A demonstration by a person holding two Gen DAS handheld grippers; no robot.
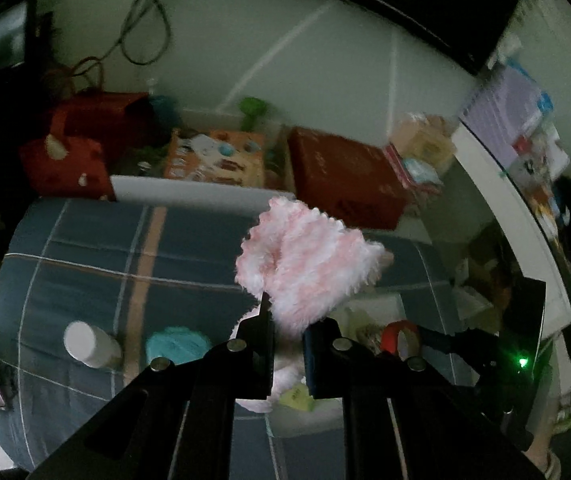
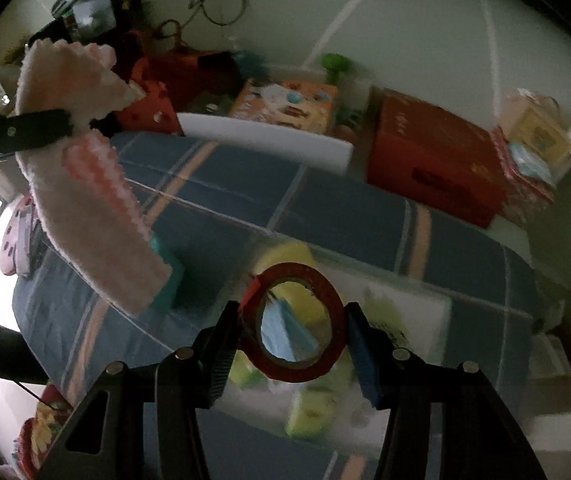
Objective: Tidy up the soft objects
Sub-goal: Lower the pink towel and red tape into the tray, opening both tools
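My left gripper [image 1: 287, 322] is shut on a fluffy pink and white cloth [image 1: 305, 260] and holds it up above the blue plaid bed [image 1: 105, 264]. The same cloth [image 2: 85, 184] hangs at the left of the right wrist view, pinched by the left gripper's fingers [image 2: 37, 128]. My right gripper [image 2: 293, 320] is shut on a red roll of tape [image 2: 293, 324], held over a clear plastic bin [image 2: 385, 312] with yellow and blue soft items inside. The tape [image 1: 399, 336] also shows in the left wrist view.
A white bottle [image 1: 89, 344] and a teal soft item [image 1: 177, 344] lie on the bed. Red boxes [image 1: 345, 176], an orange box [image 1: 217, 156] and a red bag [image 1: 81, 148] stand behind the bed against the wall. A white shelf [image 1: 525, 168] is at the right.
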